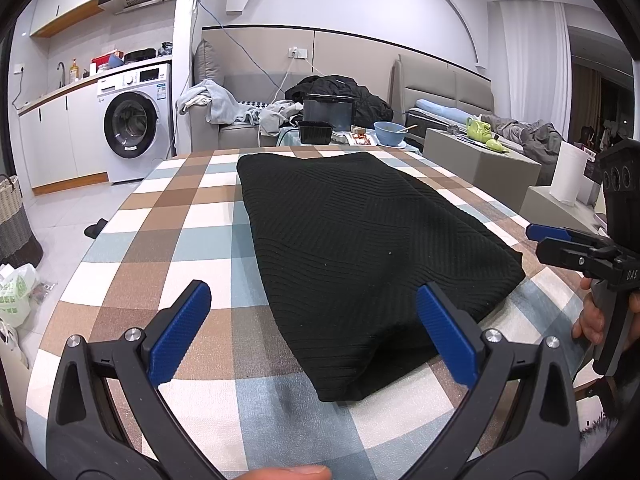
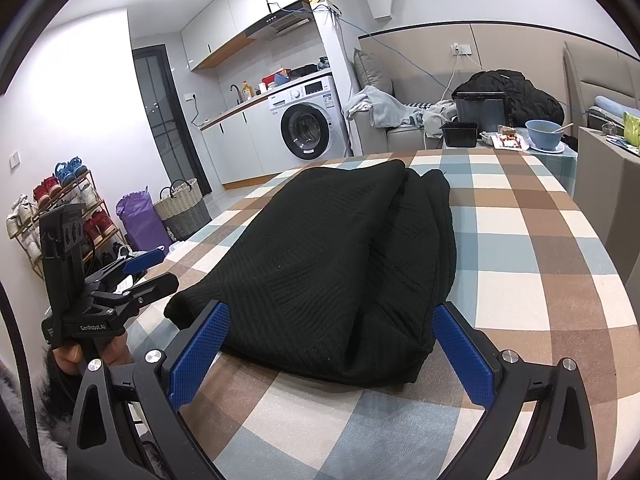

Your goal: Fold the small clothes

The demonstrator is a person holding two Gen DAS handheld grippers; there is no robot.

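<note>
A black ribbed knit garment (image 1: pixel 360 240) lies folded into a long rectangle on the checked tablecloth (image 1: pixel 180 240). In the right wrist view the garment (image 2: pixel 340 248) shows stacked layers along its right side. My left gripper (image 1: pixel 314 288) is open, its blue pads standing either side of the garment's near left corner, just above the cloth. My right gripper (image 2: pixel 331 310) is also open and straddles the garment's near end. Each gripper appears in the other's view: the right gripper (image 1: pixel 534 240) beside the garment's right edge, the left gripper (image 2: pixel 168 266) at its left corner. Neither holds fabric.
The checked table (image 2: pixel 520 240) extends past the garment on both sides. Behind its far edge stand a blue bowl (image 1: pixel 390 132) and black containers (image 1: pixel 316 132). A washing machine (image 1: pixel 134 120), a woven basket (image 2: pixel 182 208), a purple bag (image 2: pixel 140 220) and a shoe rack (image 2: pixel 60 208) stand on the floor to the left.
</note>
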